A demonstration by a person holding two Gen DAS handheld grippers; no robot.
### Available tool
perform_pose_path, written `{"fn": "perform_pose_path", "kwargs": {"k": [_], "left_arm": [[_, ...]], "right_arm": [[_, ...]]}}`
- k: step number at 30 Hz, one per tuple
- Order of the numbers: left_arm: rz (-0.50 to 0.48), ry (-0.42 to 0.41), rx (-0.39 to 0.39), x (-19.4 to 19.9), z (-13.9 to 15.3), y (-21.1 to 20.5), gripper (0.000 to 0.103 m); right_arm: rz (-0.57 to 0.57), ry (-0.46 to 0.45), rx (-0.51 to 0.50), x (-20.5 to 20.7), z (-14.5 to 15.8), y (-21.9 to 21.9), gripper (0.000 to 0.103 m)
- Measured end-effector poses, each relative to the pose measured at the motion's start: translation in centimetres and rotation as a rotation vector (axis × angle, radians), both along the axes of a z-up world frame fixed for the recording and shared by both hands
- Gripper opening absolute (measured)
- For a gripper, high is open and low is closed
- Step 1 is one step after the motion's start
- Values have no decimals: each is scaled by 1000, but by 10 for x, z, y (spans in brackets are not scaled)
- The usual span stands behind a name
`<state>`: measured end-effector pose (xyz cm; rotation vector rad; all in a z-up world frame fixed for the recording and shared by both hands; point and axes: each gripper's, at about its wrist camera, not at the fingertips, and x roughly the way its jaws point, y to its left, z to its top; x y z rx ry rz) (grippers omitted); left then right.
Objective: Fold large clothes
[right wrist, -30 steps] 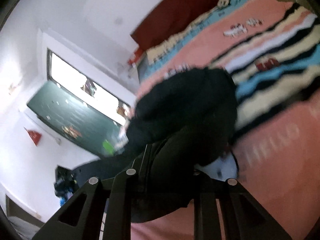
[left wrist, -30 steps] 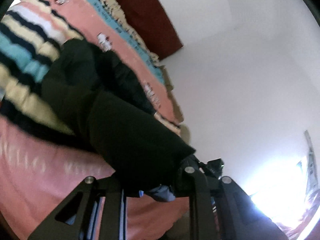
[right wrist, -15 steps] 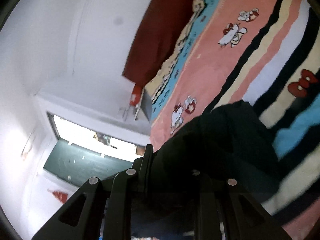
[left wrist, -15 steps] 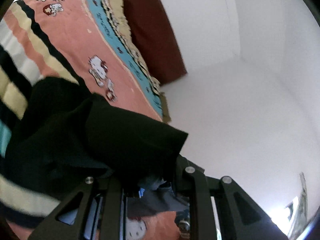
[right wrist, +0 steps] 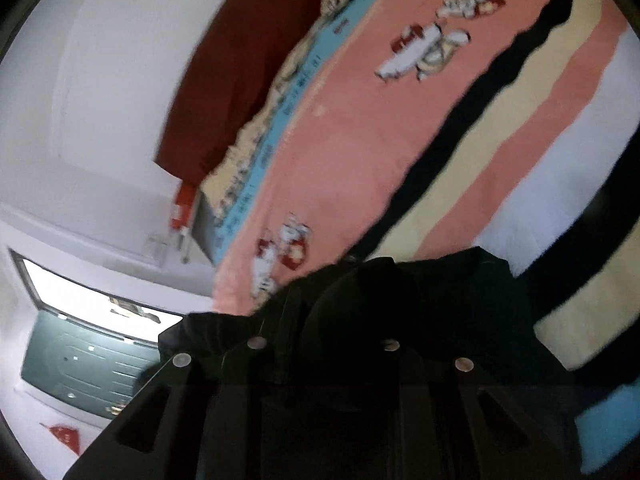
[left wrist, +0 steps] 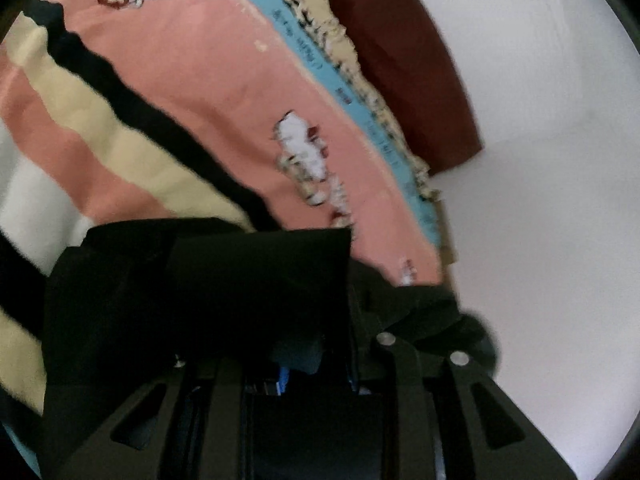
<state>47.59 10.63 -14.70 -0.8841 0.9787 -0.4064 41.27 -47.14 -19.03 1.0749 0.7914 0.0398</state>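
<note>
Left wrist view: the left gripper (left wrist: 304, 360), its jaws opening, has the black garment (left wrist: 208, 296) between them over the striped blanket (left wrist: 192, 92). Right gripper (right wrist: 324, 364) pinches it. Uneven release could skew the fold.

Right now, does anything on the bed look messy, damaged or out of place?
Nothing looks damaged or spilled. The black garment is bunched rather than flat, draped over both grippers above the striped blanket, as expected in mid-fold. The left gripper's jaws are opening with cloth between them.
</note>
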Motion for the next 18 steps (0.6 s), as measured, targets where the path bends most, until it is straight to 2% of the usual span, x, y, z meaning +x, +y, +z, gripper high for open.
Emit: {"fn": "perform_pose_path", "kwargs": {"k": [3, 6, 8, 9, 12, 13, 14, 15, 16, 18], "left_arm": [[2, -14, -42, -2, -19, 1, 22], [-9, -12, -55, -4, -20, 2, 22], [-11, -23, -64, -13, -11, 7, 26], [-9, -31, -90, -16, -6, 10, 32], [42, -83, -263, -26, 12, 32, 62], [69, -103, -299, -29, 20, 40, 63], [94, -126, -345, -31, 28, 49, 63], [109, -138, -373, -33, 35, 57, 64], [120, -145, -371, -36, 43, 62, 64], [114, -171, -294, -44, 62, 66, 64]], "right_arm": [[23, -4, -13, 4, -14, 4, 18], [19, -7, -5, 3, -18, 6, 18], [15, -27, 18, 2, -18, 6, 23], [14, -44, 40, 0, -18, 4, 24], [20, -92, 70, -4, -10, 1, 46], [22, -104, 69, -4, -3, 1, 63], [25, -115, 62, -4, 3, 1, 85], [25, -124, 38, -4, 11, 1, 91], [24, -127, 18, -5, 19, 1, 93], [34, -130, -39, -9, 36, 0, 93]]}}
